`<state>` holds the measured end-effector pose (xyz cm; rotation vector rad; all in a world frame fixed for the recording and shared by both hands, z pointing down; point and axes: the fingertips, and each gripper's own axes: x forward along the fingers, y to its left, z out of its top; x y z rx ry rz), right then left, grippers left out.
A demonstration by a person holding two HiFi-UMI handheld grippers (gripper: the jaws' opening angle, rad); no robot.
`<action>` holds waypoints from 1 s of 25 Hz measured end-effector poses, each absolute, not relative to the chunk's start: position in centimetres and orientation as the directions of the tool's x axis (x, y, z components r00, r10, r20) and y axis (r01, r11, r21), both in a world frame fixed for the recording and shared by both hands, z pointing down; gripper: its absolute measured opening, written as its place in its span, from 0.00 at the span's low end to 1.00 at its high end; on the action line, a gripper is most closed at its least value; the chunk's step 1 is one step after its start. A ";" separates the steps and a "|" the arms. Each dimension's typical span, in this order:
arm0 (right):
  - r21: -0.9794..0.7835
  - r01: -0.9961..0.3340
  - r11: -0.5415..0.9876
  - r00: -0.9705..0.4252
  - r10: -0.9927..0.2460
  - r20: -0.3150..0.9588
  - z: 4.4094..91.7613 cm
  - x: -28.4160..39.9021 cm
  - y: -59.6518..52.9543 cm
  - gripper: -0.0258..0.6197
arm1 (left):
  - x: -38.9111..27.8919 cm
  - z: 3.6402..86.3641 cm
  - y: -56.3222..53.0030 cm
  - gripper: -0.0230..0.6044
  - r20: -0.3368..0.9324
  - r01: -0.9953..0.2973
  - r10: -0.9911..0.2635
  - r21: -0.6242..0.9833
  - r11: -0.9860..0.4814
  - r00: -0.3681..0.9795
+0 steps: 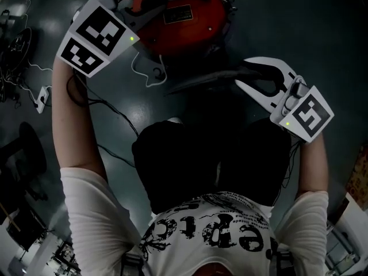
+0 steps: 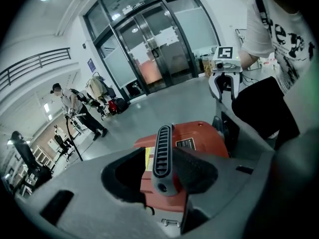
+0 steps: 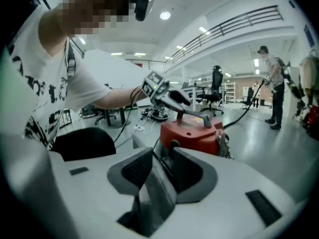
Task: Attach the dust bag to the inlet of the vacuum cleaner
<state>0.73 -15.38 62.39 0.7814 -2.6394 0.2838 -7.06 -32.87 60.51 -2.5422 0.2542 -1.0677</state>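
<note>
The red vacuum cleaner (image 1: 184, 16) (image 2: 199, 143) (image 3: 192, 133) stands on the grey floor in front of me. My left gripper (image 1: 150, 2) (image 2: 159, 171) reaches over its top. The grey ribbed carry handle (image 2: 162, 156) stands between the jaws against the right pad, with a gap on the left side, so this gripper is open. My right gripper (image 1: 244, 75) (image 3: 162, 171) hangs to the right of the cleaner with its jaws wide open. A dark grey flat piece, apparently the dust bag (image 1: 201, 80) (image 3: 154, 198), slants loosely between them, and neither pad presses on it.
A white cable (image 1: 144, 68) curls on the floor by the cleaner, and a power strip (image 1: 41, 96) with more cords lies at the left. My knees in black trousers (image 1: 213, 160) are close below. A person (image 2: 75, 108) stands far off near glass doors (image 2: 149, 49).
</note>
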 end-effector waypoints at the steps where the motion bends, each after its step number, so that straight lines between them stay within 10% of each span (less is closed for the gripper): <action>1: -0.094 -0.586 0.805 -0.770 -0.517 0.374 61.4 1.1 -15.9 0.23 | -7.1 59.6 -32.7 0.29 0.629 -0.037 -0.305 -0.402 -0.915 0.715; 7: -0.088 -0.824 0.560 -0.564 -0.795 0.223 56.3 4.0 -20.1 0.23 | -7.2 51.4 -30.9 0.29 0.274 -0.290 -0.380 -0.316 -0.903 0.883; 10: -0.128 -0.880 0.458 -0.474 -0.864 0.168 52.3 4.6 -20.0 0.07 | -8.2 48.0 -30.3 0.19 0.137 -0.478 -0.509 -0.206 -0.854 0.850; 14: -0.143 -0.866 0.479 -0.495 -0.860 0.125 44.5 3.6 -18.1 0.04 | -10.4 43.7 -27.2 0.04 0.127 -0.606 -0.602 -0.013 -0.796 0.788; 25: -0.056 -0.922 0.384 -0.388 -0.912 0.135 21.2 4.1 -13.4 0.04 | -13.8 21.7 -17.2 0.04 0.107 -0.778 -0.771 0.131 -0.615 0.628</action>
